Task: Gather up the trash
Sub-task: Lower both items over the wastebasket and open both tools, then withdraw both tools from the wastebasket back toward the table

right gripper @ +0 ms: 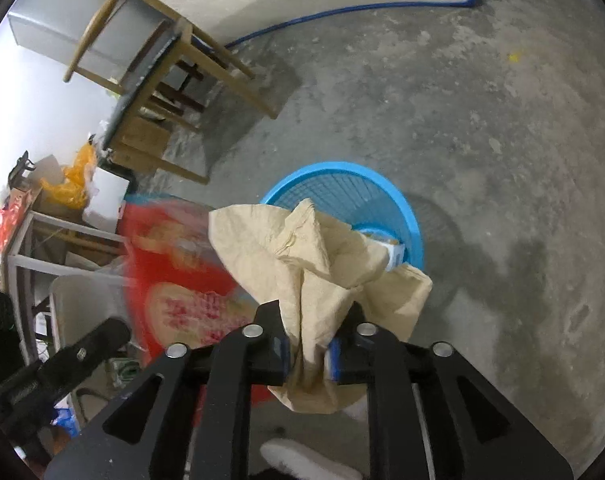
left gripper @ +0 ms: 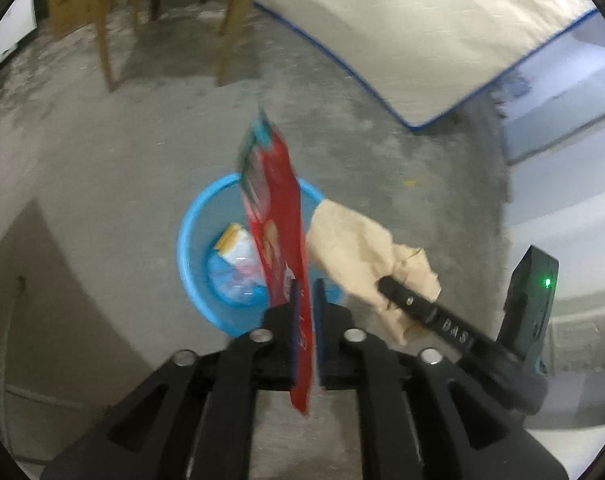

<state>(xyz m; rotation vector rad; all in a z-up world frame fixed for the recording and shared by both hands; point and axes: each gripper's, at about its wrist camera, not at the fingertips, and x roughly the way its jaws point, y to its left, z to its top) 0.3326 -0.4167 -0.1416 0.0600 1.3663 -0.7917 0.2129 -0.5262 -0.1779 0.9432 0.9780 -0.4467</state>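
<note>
— Left wrist view first: what can't you make out?

— Much of the concrete floor point(left gripper: 142, 140) is smeared by blur. The white mattress with blue edging point(left gripper: 422, 20) runs off the upper right, and the wooden table point(left gripper: 102, 40) at upper left is cut at its top. The blue mesh basket point(left gripper: 190, 240) in the centre is half hidden. The red snack packet point(left gripper: 274, 200) crosses it edge-on and the brown paper bag point(right gripper: 262, 240) covers its right rim.

— And what's inside the basket?

— A yellow and white carton point(left gripper: 236, 244) and some crumpled clear plastic point(left gripper: 230, 284). The rest is hidden.

— How are the tools set?

— The left gripper point(left gripper: 304, 284) has its jaws slightly parted. The packet stands between them against the left pad, with a thin gap at the right one. Its printing is too blurred to read. In the right wrist view, the right gripper point(right gripper: 312, 308) has its jaws parted too. The bag's bunched neck fills the space between the blue pads. Both items hang above the basket.

— Anything else around?

— In the right wrist view, a wooden chair point(right gripper: 206, 64) is at upper left. An orange plastic bag point(right gripper: 68, 188) sits among clutter at the left edge that I can't sort out. A white shoe point(right gripper: 294, 460) is cut off at the bottom.
</note>
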